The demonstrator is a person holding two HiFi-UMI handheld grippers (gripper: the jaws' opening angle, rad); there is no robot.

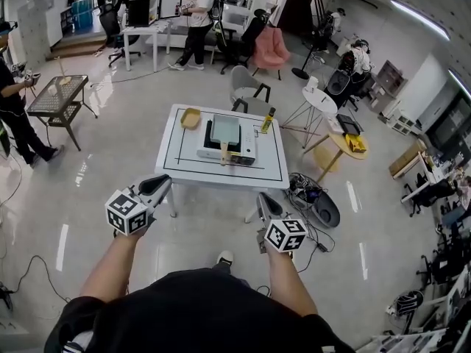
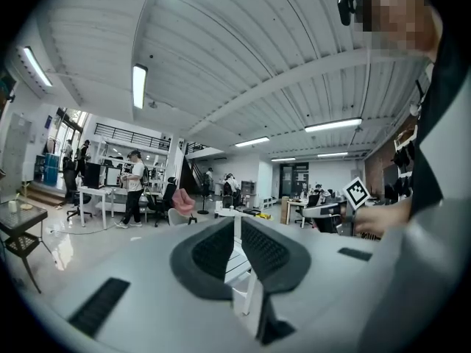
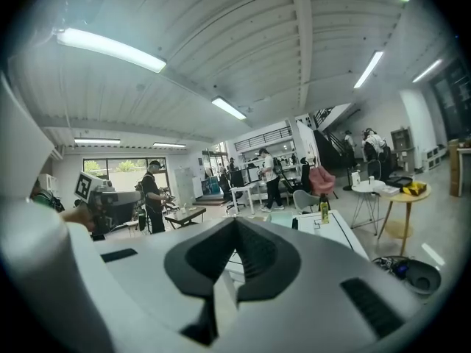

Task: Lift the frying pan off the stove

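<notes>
I am standing well back from the white table [image 1: 176,160], which lies at 12 o'clock from me. The frying pan [image 1: 225,129], pale green and squarish, sits on the stove [image 1: 246,153] near the table's middle. Its wooden handle [image 1: 224,154] points toward 6 o'clock, straight at me.

My left gripper [image 1: 160,183] has its jaws almost together, with only a thin slit between the pads, and holds nothing. My right gripper [image 1: 263,199] is fully closed and also empty. Both are well apart from the pan.

I see 4 risks from here:

1. If I reach the handle with the jaws this close together, I will probably knock it instead of straddling it. That could turn the pan on the burner or shove the stove across the table.
2. The handle looks slim. Gripping it near its free end would likely let the pan droop or roll between the pads as it comes up.
3. A yellow bowl [image 1: 190,118] sits at the pan's 10 o'clock and a bottle [image 1: 268,120] at its 2 o'clock. Swinging the pan sideways could clip either, and the bottle looks easy to topple.
4. Cables [image 1: 303,188] lie on the floor at 3 o'clock of the table's near edge. Stepping in on that side could snag my foot and jolt the lift.
</notes>
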